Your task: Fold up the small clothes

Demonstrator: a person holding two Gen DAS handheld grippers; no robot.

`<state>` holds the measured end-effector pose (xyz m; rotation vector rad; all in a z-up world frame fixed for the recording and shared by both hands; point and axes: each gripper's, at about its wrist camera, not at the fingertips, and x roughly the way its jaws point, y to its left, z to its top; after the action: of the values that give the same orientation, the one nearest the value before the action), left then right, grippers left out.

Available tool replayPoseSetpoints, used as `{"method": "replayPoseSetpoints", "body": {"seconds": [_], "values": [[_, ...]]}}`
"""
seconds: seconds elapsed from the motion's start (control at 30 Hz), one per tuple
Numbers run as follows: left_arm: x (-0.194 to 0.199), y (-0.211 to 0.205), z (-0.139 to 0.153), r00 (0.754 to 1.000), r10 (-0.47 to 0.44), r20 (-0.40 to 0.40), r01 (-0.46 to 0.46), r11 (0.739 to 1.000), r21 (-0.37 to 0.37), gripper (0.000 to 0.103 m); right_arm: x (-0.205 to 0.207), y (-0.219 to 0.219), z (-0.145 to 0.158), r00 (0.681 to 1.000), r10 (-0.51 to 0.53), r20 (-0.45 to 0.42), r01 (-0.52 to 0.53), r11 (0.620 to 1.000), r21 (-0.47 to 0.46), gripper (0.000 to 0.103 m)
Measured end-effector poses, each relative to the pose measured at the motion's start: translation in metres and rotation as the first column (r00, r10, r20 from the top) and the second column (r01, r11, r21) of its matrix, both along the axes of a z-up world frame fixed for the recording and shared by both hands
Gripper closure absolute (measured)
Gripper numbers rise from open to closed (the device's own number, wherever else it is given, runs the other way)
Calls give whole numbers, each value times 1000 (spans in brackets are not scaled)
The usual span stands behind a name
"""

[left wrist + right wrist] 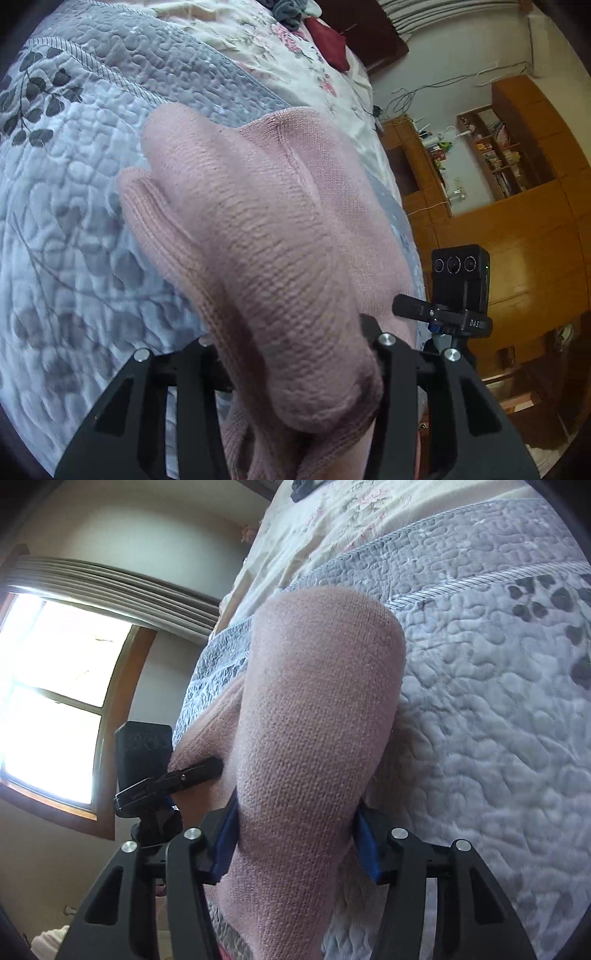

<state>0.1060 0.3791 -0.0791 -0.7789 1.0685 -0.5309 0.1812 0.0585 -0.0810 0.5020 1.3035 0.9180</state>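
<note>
The pink knit garment point(280, 236) is bunched up over the quilted bedspread point(74, 206) of a bed, and both tongs have hold of it. In the left wrist view the left tongs point(299, 373) are closed in on a thick roll of the knit; the fabric bulges out forward between the black fingers and hides their tips. A rounded cuff-like end of the garment pokes out to the left of that roll, and the rest of the pink cloth lies spread on the bedspread behind it.

In the right wrist view the right tongs point(295, 834) pinch another fat fold of the same pink knit garment point(314, 720), the cloth pressed between the two blue pads point(225, 845). The fold rises up and away from the tongs, with the bedspread point(498, 720) to its right.

The bedspread is pale blue-grey with a stitched pebble pattern and dark leaf prints. Beyond the garment lies a cream sheet with pink flowers point(295, 62), and on it a dark red cloth point(328, 40) and a grey bundle of clothes point(291, 11).

Right of the garment in the left view stands a small black camera unit point(460, 273) on a clamp whose arm reads "DAS" point(474, 324); further letters cannot be made out. Behind it is a wooden cabinet with bookshelves point(517, 155). In the right view a like black unit point(144, 753) sits left of the garment, before a bright window point(55, 701) with a raised blind.
</note>
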Motion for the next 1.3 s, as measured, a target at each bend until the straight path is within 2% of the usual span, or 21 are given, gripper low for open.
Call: {"method": "replayPoseSetpoints", "body": {"seconds": [0.17,0.3,0.43,0.53,0.6,0.67,0.8,0.9,1.0,1.1,1.13,1.2,1.23,1.27,1.3], "values": [[-38,-53,3,998,-61,18,61,998,9,61,-46,-51,4,1000,-18,-9,17,999,-29,48],[-61,-80,-14,997,-81,-8,81,997,5,61,-79,-78,-16,998,-48,-42,46,998,-53,48],[-76,-84,-44,997,-68,-42,70,997,46,58,-103,-79,-39,998,-63,-15,60,988,-144,48],[-83,-78,-63,998,-47,-50,49,998,44,54,-107,-77,-46,996,-88,-8,86,986,-140,44],[-88,-74,-64,998,-26,-50,28,999,44,51,-111,-73,-46,995,-97,-5,96,984,-150,41],[-91,-75,-59,998,-12,-57,16,996,83,47,-117,-71,-43,994,-109,-9,106,979,-176,33],[-111,-81,-39,999,-8,-39,17,975,222,45,-146,-84,-29,992,-123,38,128,967,-221,30],[-138,-84,-20,1000,-12,1,11,949,314,45,-168,-93,-26,990,-137,33,141,968,-206,28],[-167,-94,-5,999,-15,49,-4,929,370,45,-187,-101,-32,990,-137,25,139,966,-216,28],[-189,-102,-2,998,-9,62,-17,914,405,45,-202,-104,-42,992,-125,1,122,966,-230,28],[-192,-103,-5,998,-6,56,-18,911,411,45,-206,-104,-45,992,-123,-6,119,966,-231,30],[-195,-103,-15,1000,20,24,-28,904,426,47,-209,-101,-46,993,-113,-16,107,969,-222,44],[-196,-100,-20,999,39,9,-39,903,427,47,-210,-99,-47,994,-105,-23,98,972,-212,57],[-197,-96,-25,998,58,-4,-51,904,424,46,-212,-98,-46,995,-101,-26,94,975,-203,66],[-202,-92,-29,997,71,-17,-57,904,424,46,-213,-98,-43,994,-105,-11,100,972,-213,69]]}}
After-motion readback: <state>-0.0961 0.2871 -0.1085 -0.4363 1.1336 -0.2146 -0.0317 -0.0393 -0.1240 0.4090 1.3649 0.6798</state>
